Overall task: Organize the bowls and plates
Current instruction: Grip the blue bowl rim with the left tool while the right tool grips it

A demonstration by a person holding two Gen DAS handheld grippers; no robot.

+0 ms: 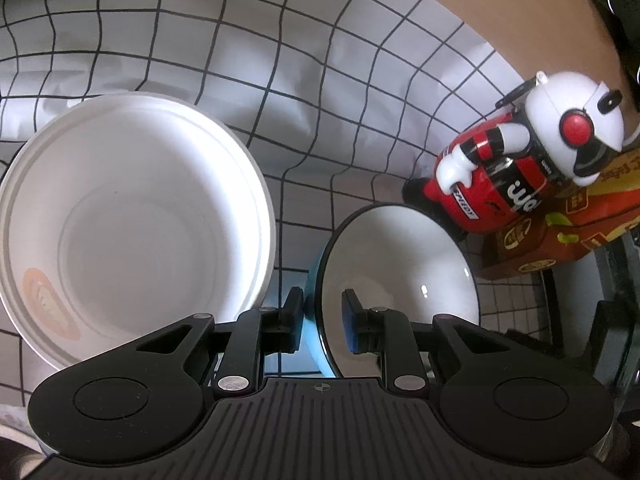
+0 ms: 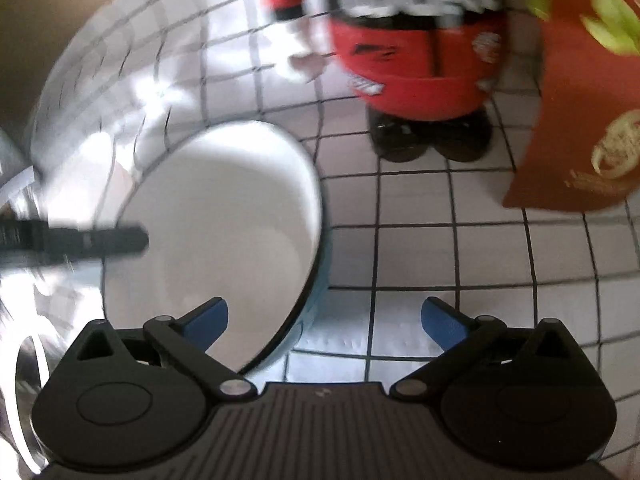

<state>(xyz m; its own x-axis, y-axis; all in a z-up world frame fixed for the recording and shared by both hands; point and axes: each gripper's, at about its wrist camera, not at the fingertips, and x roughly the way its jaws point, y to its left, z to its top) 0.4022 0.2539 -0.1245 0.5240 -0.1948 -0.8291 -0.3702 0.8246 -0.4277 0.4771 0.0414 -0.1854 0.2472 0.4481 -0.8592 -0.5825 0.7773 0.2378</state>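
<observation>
The left hand-held gripper (image 1: 322,320) straddles the near rim of the blue bowl (image 1: 400,268), one pad outside the wall and one inside. The jaws stand narrow, and the pads appear to pinch the rim, though the exact contact is hard to make out. A rim pinch suits a bowl too wide to span across. The bowl's opening looks tilted toward the camera, which may mean it is being tipped or lifted, but I cannot tell whether its base is off the counter (image 1: 304,92).

Just left of it sits a larger white bowl (image 1: 132,220), upright on the checked cloth that covers the counter, with a faint orange mark low on its inner wall. It lies so close that the blue bowl is probably meant to nest in or beside it, which would fit the sorting task.

The right hand-held gripper (image 2: 324,322) has its jaws wide apart with nothing between them. Its left finger hangs over the blue bowl (image 2: 224,216), its right over bare cloth. The view is blurred. A dark bar reaching in from the left of that view is likely a finger of the other gripper.

A red and white toy figure (image 1: 520,160) and a red box (image 1: 560,232) stand behind the blue bowl, close enough to be knocked during a lift
</observation>
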